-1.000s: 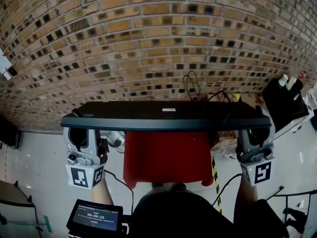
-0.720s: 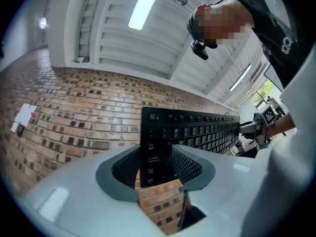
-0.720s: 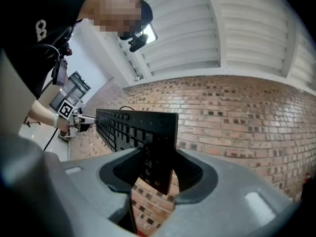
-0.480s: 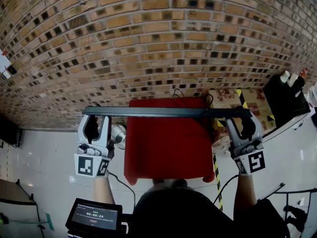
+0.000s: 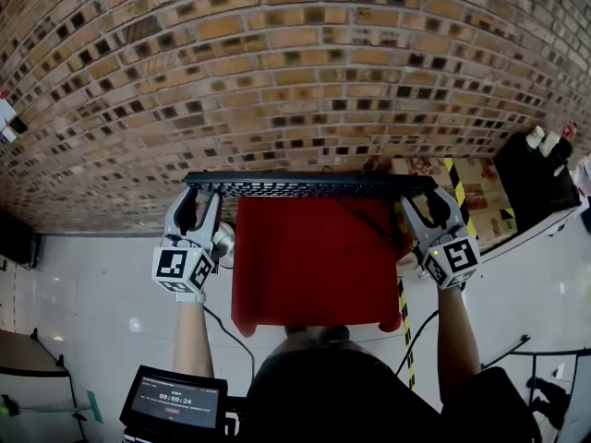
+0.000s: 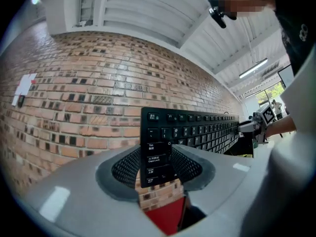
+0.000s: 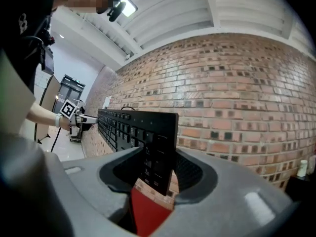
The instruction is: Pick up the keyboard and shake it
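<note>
Here, in the head view, a black keyboard (image 5: 309,185) is held level in the air. It stretches between the left tongs (image 5: 196,199) and the right tongs (image 5: 427,201), one at each short end. Below the keyboard, between the two tongs, lies a red tabletop (image 5: 314,266). Beyond the tongs stands a brick wall (image 5: 277,81).

In the left gripper view, the left tongs (image 6: 157,164) pinch one end of the keyboard (image 6: 197,130), with dark pads pressed on its key face and its back. The keyboard runs away from them to the right tongs (image 6: 254,127), small at the far end.

In the right gripper view, the right tongs (image 7: 158,169) pinch the opposite end the same way, with the keys facing left. The far end is small and dim, but the left tongs (image 7: 79,116) seem to grip it there. The red tabletop (image 7: 145,214) shows beneath these tongs.
</note>
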